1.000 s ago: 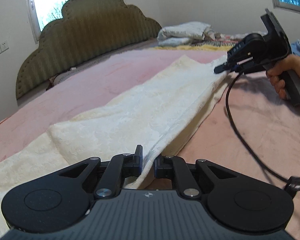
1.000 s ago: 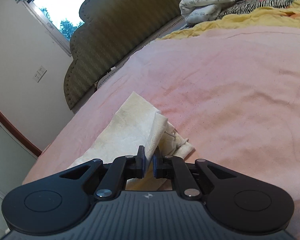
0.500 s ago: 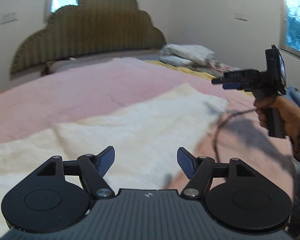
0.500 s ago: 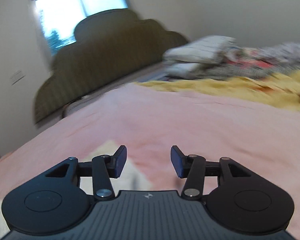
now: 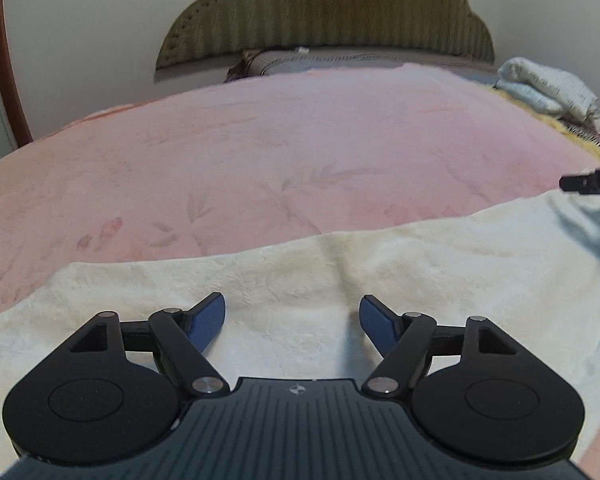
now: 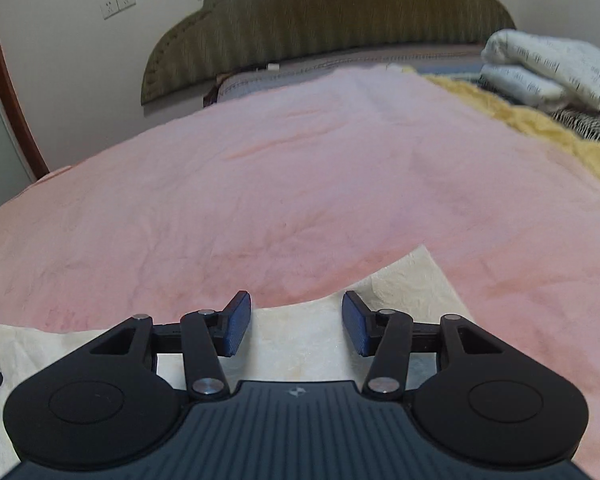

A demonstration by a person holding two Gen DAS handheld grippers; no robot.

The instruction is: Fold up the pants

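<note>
the cream textured fabric pants (image 5: 400, 264) lie flat on the pink fleece blanket (image 5: 260, 152). the left gripper (image 5: 292, 322) and the right gripper (image 6: 296, 326) hover above them, jaws opening, grasping nothing.

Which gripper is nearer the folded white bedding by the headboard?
Right. The right gripper sees the folded white bedding larger and closer; the left gripper sees it further off.

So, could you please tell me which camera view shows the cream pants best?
The left wrist view: the cream pants stretch across its whole width. The right wrist view shows only one end and a strip behind the claw.
</note>
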